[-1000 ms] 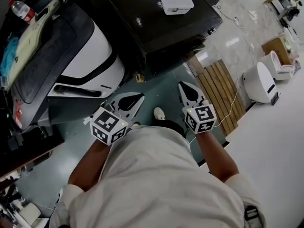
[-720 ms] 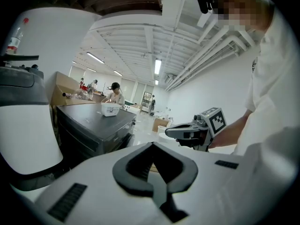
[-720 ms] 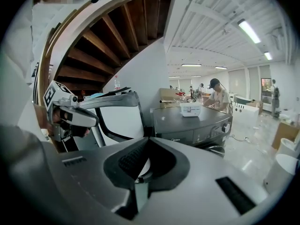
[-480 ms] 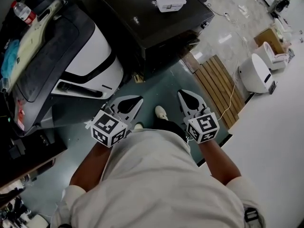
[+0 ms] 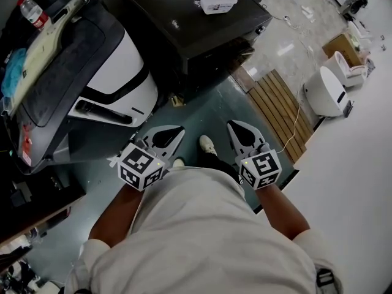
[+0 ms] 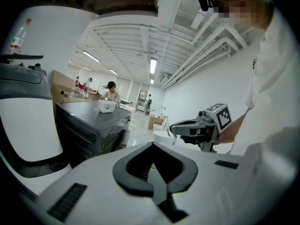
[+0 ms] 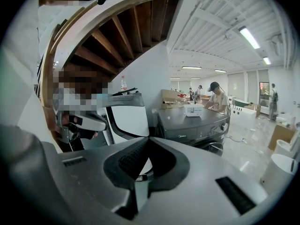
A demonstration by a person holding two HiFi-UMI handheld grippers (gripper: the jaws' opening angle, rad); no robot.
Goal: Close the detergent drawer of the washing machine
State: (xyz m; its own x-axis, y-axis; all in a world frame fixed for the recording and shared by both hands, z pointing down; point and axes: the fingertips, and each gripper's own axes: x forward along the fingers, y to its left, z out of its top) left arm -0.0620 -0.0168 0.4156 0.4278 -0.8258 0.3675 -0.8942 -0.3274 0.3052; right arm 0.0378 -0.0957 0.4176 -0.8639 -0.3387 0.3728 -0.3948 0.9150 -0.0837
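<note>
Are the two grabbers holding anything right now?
No, nothing is held. The left gripper and the right gripper are both shut and empty.

**Clutter Around the Work Spot**

A clear water bottle with a red cap stood at the far left, near a blue cloth. A slatted wooden pallet lay on the floor, with a white cable trailing across it. Beyond it stood a rounded white appliance and a cardboard box. A person in a black cap was in the background, under ceiling strip lights.

Glossy dark washing machine, bare wooden pallet, matt floor.
</note>
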